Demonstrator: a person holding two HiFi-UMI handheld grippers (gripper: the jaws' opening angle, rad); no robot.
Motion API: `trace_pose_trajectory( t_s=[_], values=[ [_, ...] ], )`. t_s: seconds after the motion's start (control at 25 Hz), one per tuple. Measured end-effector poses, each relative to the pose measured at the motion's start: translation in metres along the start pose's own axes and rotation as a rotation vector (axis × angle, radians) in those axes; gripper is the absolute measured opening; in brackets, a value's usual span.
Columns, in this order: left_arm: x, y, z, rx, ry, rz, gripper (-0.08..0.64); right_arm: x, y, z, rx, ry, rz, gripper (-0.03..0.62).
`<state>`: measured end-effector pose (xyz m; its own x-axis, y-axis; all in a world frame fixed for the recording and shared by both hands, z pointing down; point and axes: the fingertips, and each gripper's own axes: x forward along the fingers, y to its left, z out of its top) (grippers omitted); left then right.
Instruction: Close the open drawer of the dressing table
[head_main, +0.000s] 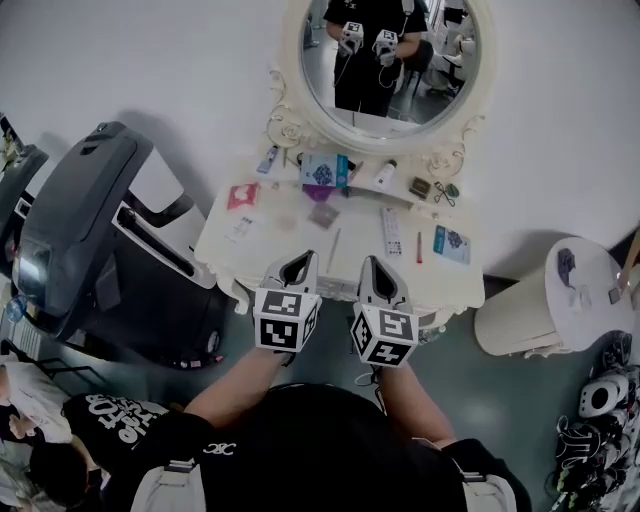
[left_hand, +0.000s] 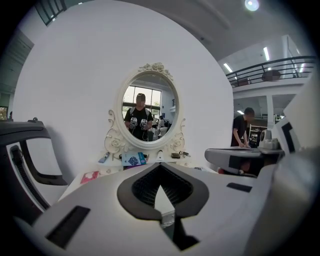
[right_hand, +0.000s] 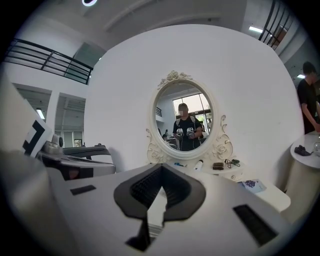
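Note:
The white dressing table (head_main: 265, 240) stands against the wall under its oval mirror (head_main: 390, 60). Both grippers hang side by side in front of its front edge, above it and not touching it. The left gripper (head_main: 300, 262) is shut with nothing between its jaws, and its tips meet in the left gripper view (left_hand: 159, 167). The right gripper (head_main: 375, 265) is also shut and empty, seen in its own view (right_hand: 161, 167). The two grippers and my arms hide the drawer front, so I cannot tell how far the drawer stands out. The mirror (left_hand: 150, 107) reflects me holding both grippers.
Small items lie on the tabletop: a blue box (head_main: 325, 172), a remote (head_main: 392, 230), a red card (head_main: 243, 195), a blue card (head_main: 451, 244). A treadmill (head_main: 90, 230) stands close on the left. A round white side table (head_main: 570, 295) and shoes (head_main: 600, 400) are on the right.

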<state>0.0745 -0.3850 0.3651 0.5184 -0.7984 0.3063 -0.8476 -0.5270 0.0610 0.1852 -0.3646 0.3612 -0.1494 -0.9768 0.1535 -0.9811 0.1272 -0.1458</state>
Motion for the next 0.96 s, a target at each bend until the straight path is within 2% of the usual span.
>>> trace_pose_trajectory(
  t_s=[0.16,0.44,0.96],
  values=[
    [0.008,-0.005,0.01,0.033,-0.006,-0.016,0.006,0.002,-0.008,0.009,-0.002,-0.001,-0.013,0.008],
    [0.011,-0.012,0.002,0.055,0.037,-0.039,0.006,0.001,-0.01,0.004,-0.012,0.019,-0.013,0.008],
    [0.006,-0.024,-0.004,0.053,0.051,-0.059,0.006,-0.006,-0.008,0.005,-0.023,0.01,-0.003,0.008]
  ],
)
